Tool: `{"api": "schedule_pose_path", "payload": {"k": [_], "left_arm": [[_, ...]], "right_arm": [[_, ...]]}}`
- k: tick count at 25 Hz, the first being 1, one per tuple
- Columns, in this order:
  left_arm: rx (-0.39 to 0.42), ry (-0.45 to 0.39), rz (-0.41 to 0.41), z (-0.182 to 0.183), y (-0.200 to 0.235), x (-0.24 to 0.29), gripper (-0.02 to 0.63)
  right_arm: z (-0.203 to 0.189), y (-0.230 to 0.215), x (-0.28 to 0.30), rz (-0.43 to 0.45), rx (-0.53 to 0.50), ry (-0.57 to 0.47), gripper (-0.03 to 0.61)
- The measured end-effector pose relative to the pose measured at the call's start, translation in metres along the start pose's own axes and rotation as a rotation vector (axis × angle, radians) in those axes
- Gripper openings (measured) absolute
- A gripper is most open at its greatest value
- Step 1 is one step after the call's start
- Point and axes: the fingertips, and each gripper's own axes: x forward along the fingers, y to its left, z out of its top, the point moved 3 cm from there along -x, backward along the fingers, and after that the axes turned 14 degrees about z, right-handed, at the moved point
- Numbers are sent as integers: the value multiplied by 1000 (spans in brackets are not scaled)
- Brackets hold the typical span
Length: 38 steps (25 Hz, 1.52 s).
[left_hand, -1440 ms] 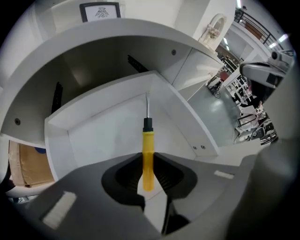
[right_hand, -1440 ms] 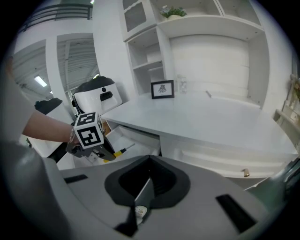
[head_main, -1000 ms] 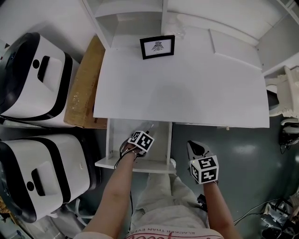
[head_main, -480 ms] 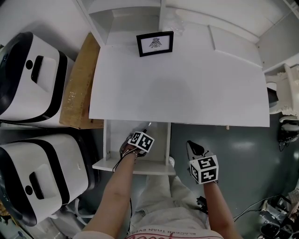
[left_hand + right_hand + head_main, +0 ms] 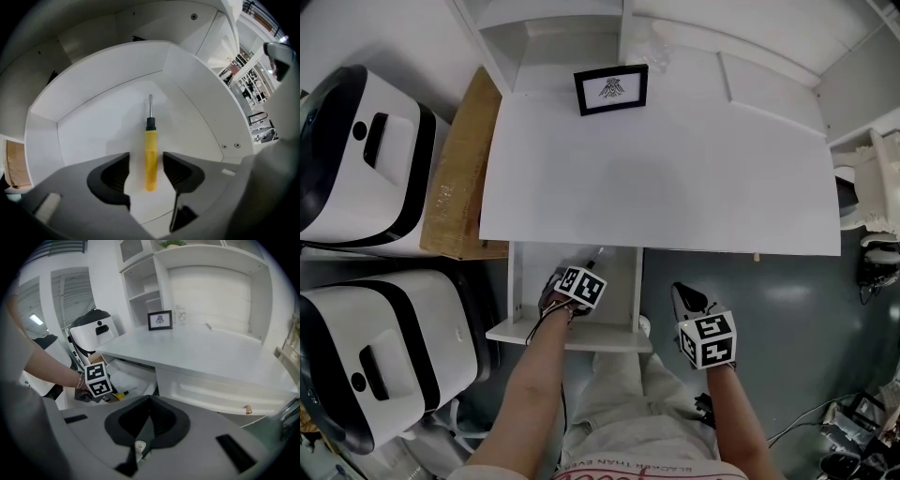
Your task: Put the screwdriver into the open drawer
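The screwdriver (image 5: pixel 150 154), with a yellow handle and a black collar, lies flat on the floor of the open white drawer (image 5: pixel 93 108), shaft pointing away. My left gripper (image 5: pixel 146 171) points straight down over it. Its jaws are opening, the handle lies between them, and a gap shows on both sides. In the head view the left gripper (image 5: pixel 572 292) hangs inside the drawer (image 5: pixel 525 281) under the desk edge, with the screwdriver's tip (image 5: pixel 598 251) beyond it. My right gripper (image 5: pixel 689 298) hovers right of the drawer, shut and empty. The right gripper view shows the screwdriver (image 5: pixel 119 393) by the left gripper's marker cube (image 5: pixel 97 378).
The white desk top (image 5: pixel 675 169) overhangs the drawer's back half and carries a black picture frame (image 5: pixel 610 90) and a clear glass (image 5: pixel 661 42). Two white and black machines (image 5: pixel 366 159) stand to the left beside a cardboard box (image 5: pixel 459 187). Grey floor lies to the right.
The head view has shifted slightly. Both grippers keep their places, the left in the drawer and the right beside it.
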Motion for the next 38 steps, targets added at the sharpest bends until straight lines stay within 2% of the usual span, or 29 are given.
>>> {"api": "schedule_pose_path", "payload": {"k": [1,2,4,8,12,18,29,38], "left_arm": [[-9,3,-14,-1,0,0,259],[-18,6,-27,-1,0,0,311],[-21,9,-32,-3,1,-1,361],[-5,-3,-23,-3,3,-10,408],[1,-35,-16,-1,4,-24,423],[-57,-128,-12,9,12,-56,422],[-67,-151,6,2,16,-95,420],[-159,-282,25,15,28,-146,417]], "right_arm": [[0,0,0,0,1,-1,5],[0,0,0,1,3,-2,5],[1,0,-1,2,4,-5,5],[4,2,-3,9,3,-16,5],[7,5,-6,20,5,-34,5],[16,12,-14,33,-14,-62,5],[39,16,-31,50,-96,-92,5],[62,22,-51,75,-160,-133,5]]}}
